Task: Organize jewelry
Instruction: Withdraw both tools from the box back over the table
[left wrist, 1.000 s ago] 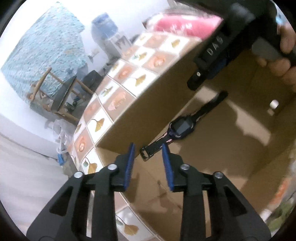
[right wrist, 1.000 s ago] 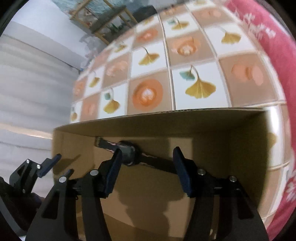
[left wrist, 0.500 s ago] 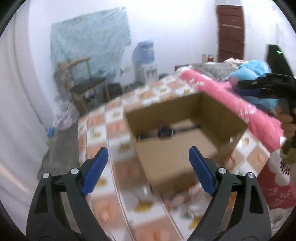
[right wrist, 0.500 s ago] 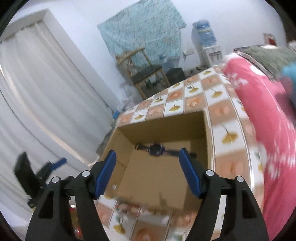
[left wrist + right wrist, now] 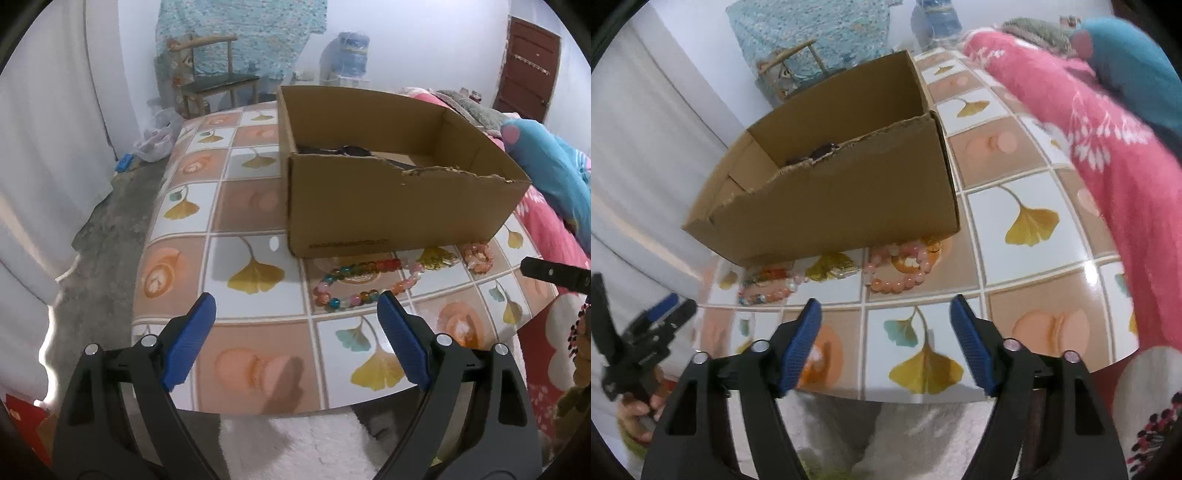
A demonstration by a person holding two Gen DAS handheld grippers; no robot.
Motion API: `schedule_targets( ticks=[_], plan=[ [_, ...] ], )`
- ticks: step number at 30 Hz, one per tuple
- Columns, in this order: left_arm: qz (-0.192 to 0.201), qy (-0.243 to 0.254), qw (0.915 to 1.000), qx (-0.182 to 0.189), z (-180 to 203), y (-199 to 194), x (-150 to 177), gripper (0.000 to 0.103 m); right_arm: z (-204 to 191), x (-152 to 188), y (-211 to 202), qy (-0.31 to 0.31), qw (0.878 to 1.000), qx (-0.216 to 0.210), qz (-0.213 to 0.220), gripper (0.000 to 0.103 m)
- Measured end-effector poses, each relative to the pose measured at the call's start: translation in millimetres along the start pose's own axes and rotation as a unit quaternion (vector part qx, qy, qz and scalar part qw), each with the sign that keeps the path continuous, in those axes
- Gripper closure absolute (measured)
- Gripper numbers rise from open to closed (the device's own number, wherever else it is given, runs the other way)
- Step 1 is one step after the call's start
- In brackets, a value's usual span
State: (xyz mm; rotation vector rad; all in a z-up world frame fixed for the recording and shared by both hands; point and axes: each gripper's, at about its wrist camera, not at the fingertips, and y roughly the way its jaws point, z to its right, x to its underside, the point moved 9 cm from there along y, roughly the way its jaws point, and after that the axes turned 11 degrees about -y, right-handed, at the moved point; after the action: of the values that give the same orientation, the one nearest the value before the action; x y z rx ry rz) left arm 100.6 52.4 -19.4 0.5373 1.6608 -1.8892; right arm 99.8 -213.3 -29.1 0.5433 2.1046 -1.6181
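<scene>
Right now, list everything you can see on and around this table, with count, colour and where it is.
cardboard box: one, brown, open top, on the table's far half
watch: one, dark, inside the box
long bead string: one, multicoloured, on the table just in front of the box
pink bead bracelet: one, pink-orange, in front of the box's right corner
gold piece: one, small, between the two bead items; too small to tell what it is
table: one, tile pattern with ginkgo leaves
chair: one, wooden, by the far wall
water dispenser: one, blue bottle, far wall
bedding: pink, right of the table
left gripper: fingers blue, open, nothing between
right gripper: fingers blue, just opening, nothing between
</scene>
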Motion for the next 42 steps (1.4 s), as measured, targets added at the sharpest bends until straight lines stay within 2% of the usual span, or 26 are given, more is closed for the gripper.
schedule_targets(
  ticks=[2,4,8,10,15,20,26,34,42],
  plan=[
    [-0.004,0.003,0.9999,0.01,6.6,0.7,0.8,0.018,-2.4,0.5,-2.8,-0.016,1.0,0.02,0.007,0.02],
    [-0.009,-0.005,0.9992,0.039,15.4,-0.8,1.9,0.018,-5.4,-1.3,-1.7,-0.033,0.999,0.032,0.013,0.016],
    [-0.024,-0.015,0.9977,0.061,25.8,5.1,5.5,0.018,-9.7,-5.9,-3.9,-0.064,0.995,0.068,0.032,0.009],
    [-0.018,-0.009,0.9979,0.061,30.2,6.5,4.6,0.018,-9.6,-8.1,-7.1,-0.08,0.992,0.09,0.045,0.007],
    [0.02,0.002,0.9992,0.036,32.6,3.6,-6.0,0.013,-6.6,-14.1,-12.7,-0.095,0.987,0.108,0.065,0.007],
    [0.031,-0.04,0.996,0.073,36.8,2.0,-15.9,0.009,4.2,-19.5,-13.3,-0.102,0.982,0.14,0.07,0.007],
    [0.035,-0.04,0.9949,0.086,48.2,4.3,-22.7,0.009,8.0,-21.4,-10.9,-0.106,0.982,0.137,0.068,0.007],
    [0.025,-0.051,0.9895,0.133,62.9,10.0,-24.8,0.008,-7.0,-24.0,-6.1,-0.132,0.981,0.128,0.06,0.007],
    [0.043,-0.055,0.9877,0.14,57.9,7.5,-29.0,0.008,-9.2,-35.3,-11.1,-0.129,0.983,0.116,0.063,0.007]
  ],
)
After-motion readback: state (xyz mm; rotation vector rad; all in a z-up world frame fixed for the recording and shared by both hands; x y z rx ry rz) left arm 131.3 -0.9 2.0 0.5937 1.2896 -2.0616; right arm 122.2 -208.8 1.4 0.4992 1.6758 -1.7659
